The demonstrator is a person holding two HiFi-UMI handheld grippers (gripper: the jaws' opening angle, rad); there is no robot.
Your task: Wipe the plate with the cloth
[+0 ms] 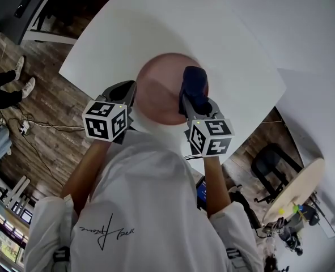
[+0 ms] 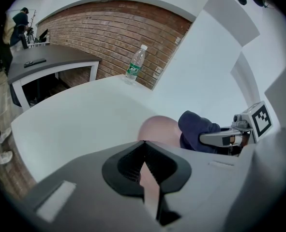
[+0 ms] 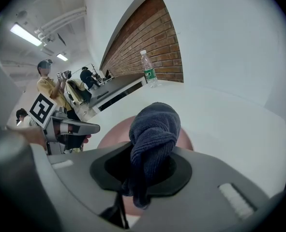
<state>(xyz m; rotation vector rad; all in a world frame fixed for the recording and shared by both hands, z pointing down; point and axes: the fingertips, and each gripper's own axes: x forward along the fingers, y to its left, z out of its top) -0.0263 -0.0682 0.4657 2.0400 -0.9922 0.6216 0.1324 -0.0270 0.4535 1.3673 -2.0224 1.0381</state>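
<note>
A round pink plate (image 1: 162, 86) lies on the white table (image 1: 224, 44), near its front edge. My left gripper (image 1: 130, 97) is at the plate's left rim; in the left gripper view its jaws (image 2: 145, 162) are shut on the pink rim (image 2: 158, 129). My right gripper (image 1: 193, 102) is over the plate's right side, shut on a bunched dark blue cloth (image 1: 194, 85). The cloth (image 3: 155, 129) bulges out of the jaws above the plate (image 3: 112, 133). It also shows as a dark lump (image 2: 197, 128) in the left gripper view.
A water bottle (image 2: 135, 64) stands at the table's far end by a brick wall. A dark desk (image 2: 41, 62) and people are off to the left. Wooden floor, a black chair (image 1: 272, 163) and a round wooden table (image 1: 297, 188) lie beyond the table's edges.
</note>
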